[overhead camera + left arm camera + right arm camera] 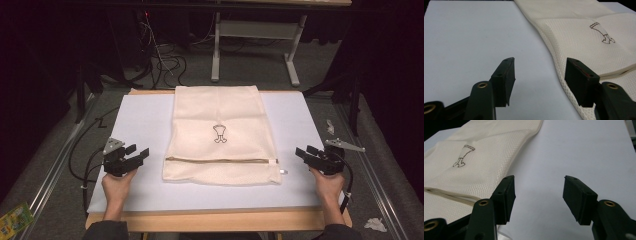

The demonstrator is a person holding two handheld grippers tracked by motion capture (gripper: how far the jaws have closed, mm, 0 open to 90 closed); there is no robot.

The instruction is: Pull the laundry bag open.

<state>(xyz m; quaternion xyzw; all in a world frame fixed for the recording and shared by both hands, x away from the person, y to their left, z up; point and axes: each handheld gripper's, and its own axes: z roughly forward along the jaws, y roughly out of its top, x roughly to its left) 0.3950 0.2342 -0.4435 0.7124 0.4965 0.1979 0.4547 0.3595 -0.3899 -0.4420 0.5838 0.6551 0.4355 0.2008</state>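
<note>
Across the middle of the table (145, 190), on a white sheet (140, 125), lies a cream mesh bag (220, 115), flat, its zipper (220, 160) running along the near edge and shut, pull at the right end. A small drawn emblem (219, 133) faces up. The left tongs (137, 155) and right tongs (303, 152) rest on either side of the bag, each wide and holding nothing, aimed inward at it. This even flanking looks like a ready stance, 1 hand to pin the cloth and 1 to work the zipper, though that is perhaps only a guess.
</note>
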